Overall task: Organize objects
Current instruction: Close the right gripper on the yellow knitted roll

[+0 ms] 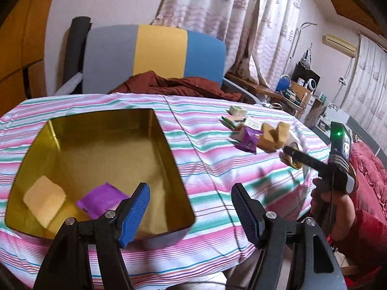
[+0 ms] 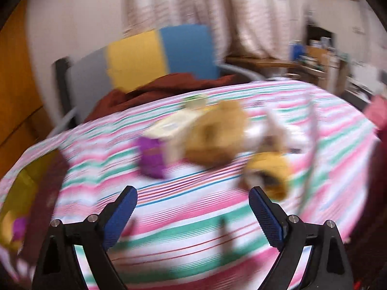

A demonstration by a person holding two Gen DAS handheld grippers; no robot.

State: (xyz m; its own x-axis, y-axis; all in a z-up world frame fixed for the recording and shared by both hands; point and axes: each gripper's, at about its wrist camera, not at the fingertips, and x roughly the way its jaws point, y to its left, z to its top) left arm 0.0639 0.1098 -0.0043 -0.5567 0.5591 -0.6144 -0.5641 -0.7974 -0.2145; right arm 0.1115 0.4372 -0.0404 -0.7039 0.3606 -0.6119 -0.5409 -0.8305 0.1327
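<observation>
Left wrist view, left gripper (image 1: 189,209): blue ribbed pads spread wide, nothing between them, hanging over the near right corner of the tin
Left wrist view, gold tin (image 1: 174,169): open-topped, square, standing on the striped tablecloth (image 1: 205,164) at the left
Left wrist view, inside the tin: a pale yellow packet (image 1: 44,199) leaning in the near left corner, a purple packet (image 1: 101,200) just beside it on the floor of the tin
Left wrist view, loose pile: well apart from the tin, at the far right of the cloth; small green-and-white boxes (image 1: 235,117), a purple pouch (image 1: 249,140), tan packets (image 1: 273,136) crowded together and touching
Left wrist view, right gripper (image 1: 292,155): seen from the side, held by a hand (image 1: 331,193) in a red sleeve, its tips close by the pile; from here I cannot tell how wide it stands
Left wrist view, background: a chair (image 1: 154,53) in grey, yellow and blue behind the table, dark red fabric (image 1: 179,84) heaped on it
Right wrist view, right gripper (image 2: 193,205): jaws wide apart, empty, above bare striped cloth short of the pile
Right wrist view, pile: heavily blurred; the purple pouch (image 2: 151,159) at the left, a pale box (image 2: 169,128) behind it, tan packets (image 2: 217,135) in the middle, a yellow-brown item (image 2: 271,171) nearest the right finger
Right wrist view, gold tin (image 2: 17,181): only its edge shows, at the far left
</observation>
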